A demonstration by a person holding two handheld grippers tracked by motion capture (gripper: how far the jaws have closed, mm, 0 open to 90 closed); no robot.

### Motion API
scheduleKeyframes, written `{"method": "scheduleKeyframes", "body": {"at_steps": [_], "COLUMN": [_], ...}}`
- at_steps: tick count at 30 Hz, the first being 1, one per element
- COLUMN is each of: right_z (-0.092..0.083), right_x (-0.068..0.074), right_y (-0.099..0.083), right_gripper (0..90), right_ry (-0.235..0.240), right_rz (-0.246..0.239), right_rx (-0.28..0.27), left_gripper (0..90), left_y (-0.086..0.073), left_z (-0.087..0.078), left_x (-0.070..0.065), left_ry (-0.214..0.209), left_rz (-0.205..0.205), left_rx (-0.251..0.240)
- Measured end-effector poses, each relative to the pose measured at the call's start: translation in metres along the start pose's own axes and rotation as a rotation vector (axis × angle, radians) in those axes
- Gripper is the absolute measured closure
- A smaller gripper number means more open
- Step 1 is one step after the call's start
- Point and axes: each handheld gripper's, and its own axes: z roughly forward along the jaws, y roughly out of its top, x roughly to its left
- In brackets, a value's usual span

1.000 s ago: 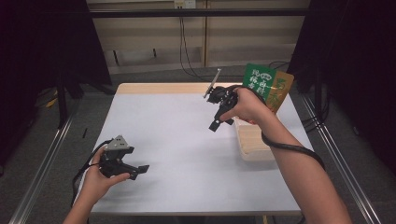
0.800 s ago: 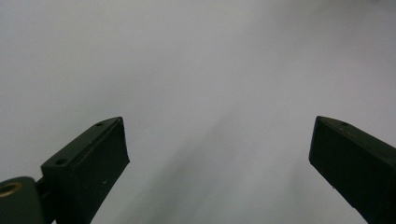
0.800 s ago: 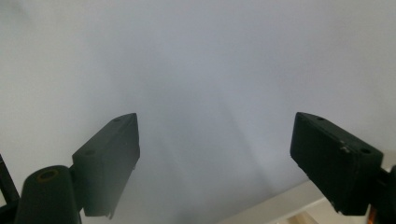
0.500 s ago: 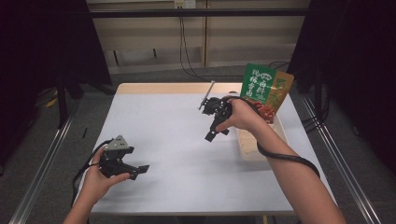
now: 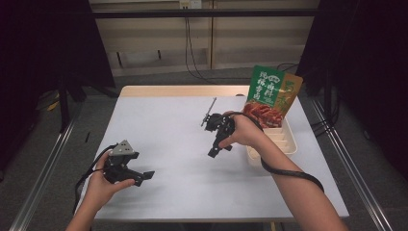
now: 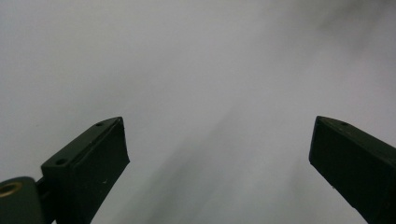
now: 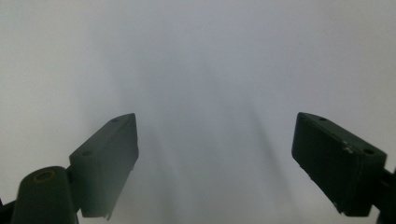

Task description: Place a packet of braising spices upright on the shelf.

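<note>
A green and orange food pouch (image 5: 272,94) stands upright at the far end of a white divided tray (image 5: 285,143) on the right side of the table. My right gripper (image 5: 214,152) hangs just left of the tray, pointing down at the white tabletop (image 5: 163,125). In the right gripper view its jaws (image 7: 215,156) stand wide apart over bare table with nothing between them. My left gripper (image 5: 143,177) rests low near the front left of the table, and the left gripper view shows it open (image 6: 219,156) and empty.
A black cable (image 5: 288,174) loops under the right forearm. Dark curtains flank the table on both sides. A metal rail (image 5: 45,168) runs along the floor at the left, and wall cables hang behind the table.
My right hand has come down and leftward from beside the pouch toward the middle of the table, jaws still wide. The left hand has stayed put.
</note>
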Motion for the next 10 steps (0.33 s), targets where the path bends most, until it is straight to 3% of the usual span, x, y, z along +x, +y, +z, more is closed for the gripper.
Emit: {"method": "scheduleKeyframes", "body": {"at_steps": [6, 10], "right_z": [0.008, 0.013], "right_x": [0.007, 0.012], "right_y": [-0.003, -0.007], "right_gripper": [13.9, 12.1], "right_ry": [-0.011, -0.008], "right_rz": [-0.009, -0.006], "right_rx": [-0.01, -0.028], "left_gripper": [4.3, 4.3], "left_y": [-0.001, -0.003], "left_z": [0.001, 0.002], "left_x": [0.001, 0.0], "left_ry": [0.003, 0.006], "left_rz": [-0.006, 0.0], "left_rx": [-0.012, 0.011]}}
